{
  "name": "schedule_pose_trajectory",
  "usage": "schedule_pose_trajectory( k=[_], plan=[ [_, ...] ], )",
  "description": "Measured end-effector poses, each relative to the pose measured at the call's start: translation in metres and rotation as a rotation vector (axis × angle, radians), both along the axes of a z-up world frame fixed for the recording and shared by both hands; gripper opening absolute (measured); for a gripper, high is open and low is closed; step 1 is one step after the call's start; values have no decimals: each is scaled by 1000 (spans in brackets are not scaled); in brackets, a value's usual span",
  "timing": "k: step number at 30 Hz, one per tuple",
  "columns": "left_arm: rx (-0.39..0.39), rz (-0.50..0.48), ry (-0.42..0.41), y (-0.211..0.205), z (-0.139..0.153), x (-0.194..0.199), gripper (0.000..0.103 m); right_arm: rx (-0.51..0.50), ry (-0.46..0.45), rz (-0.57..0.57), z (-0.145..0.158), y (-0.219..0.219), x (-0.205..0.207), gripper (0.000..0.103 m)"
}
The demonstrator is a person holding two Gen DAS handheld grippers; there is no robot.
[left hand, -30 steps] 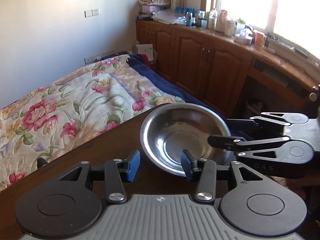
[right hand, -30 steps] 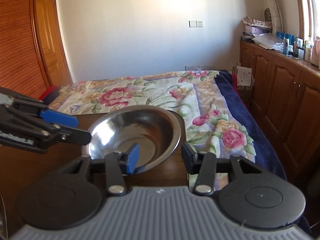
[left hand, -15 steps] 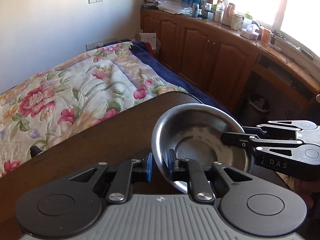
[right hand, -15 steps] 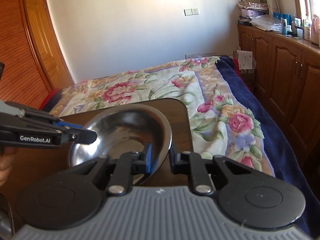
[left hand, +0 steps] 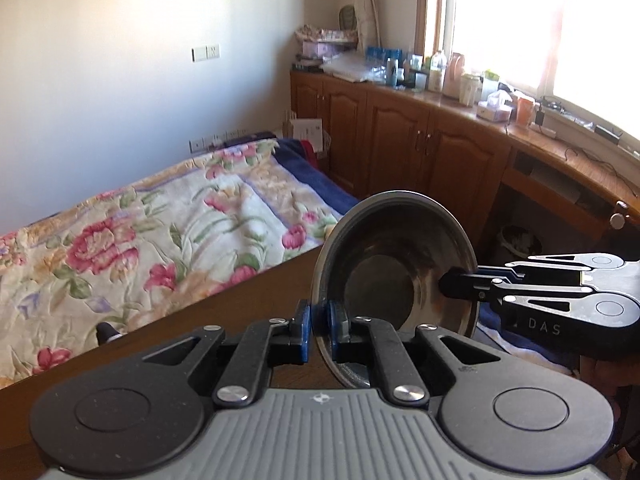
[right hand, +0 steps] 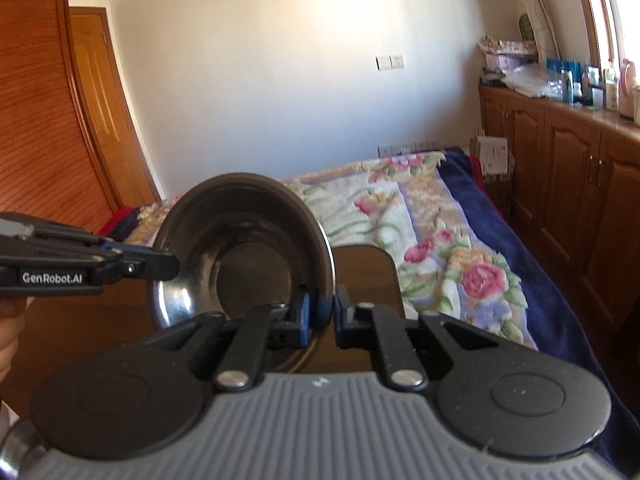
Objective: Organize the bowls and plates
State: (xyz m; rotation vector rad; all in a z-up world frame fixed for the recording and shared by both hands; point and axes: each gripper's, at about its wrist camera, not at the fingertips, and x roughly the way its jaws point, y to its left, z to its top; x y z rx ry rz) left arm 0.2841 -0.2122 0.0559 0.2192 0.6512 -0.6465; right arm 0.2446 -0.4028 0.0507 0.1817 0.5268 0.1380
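A steel bowl (left hand: 394, 264) hangs tilted above the dark wooden table (left hand: 224, 312), its inside facing both cameras. My left gripper (left hand: 320, 316) is shut on the bowl's near rim. From the right, my right gripper (left hand: 452, 282) clamps the opposite rim. In the right wrist view the same bowl (right hand: 240, 256) stands on edge with my right gripper (right hand: 320, 308) shut on its rim, while the left gripper (right hand: 168, 268) pinches the rim from the left. The table (right hand: 360, 280) lies below.
A bed with a floral quilt (left hand: 140, 248) lies beyond the table. Wooden cabinets (left hand: 420, 152) with cluttered tops run under the window. A wooden door (right hand: 96, 112) is at the left. Something round and metal (right hand: 12, 448) shows at the lower left edge.
Both grippers went from open beside the bowl to shut on its rim. The bowl rose off the table and tipped up onto its edge.
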Motion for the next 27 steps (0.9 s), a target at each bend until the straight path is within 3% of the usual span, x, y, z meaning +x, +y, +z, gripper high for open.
schedule_pose_trajectory(
  k=[16,27],
  plan=[
    [-69,12,-98,46,44,-77,11,-42,-117,35,41,20,-42,14],
    [-103,23,-130,75,51,-124,11,-92,-155,67,52,39,-69,14]
  ],
)
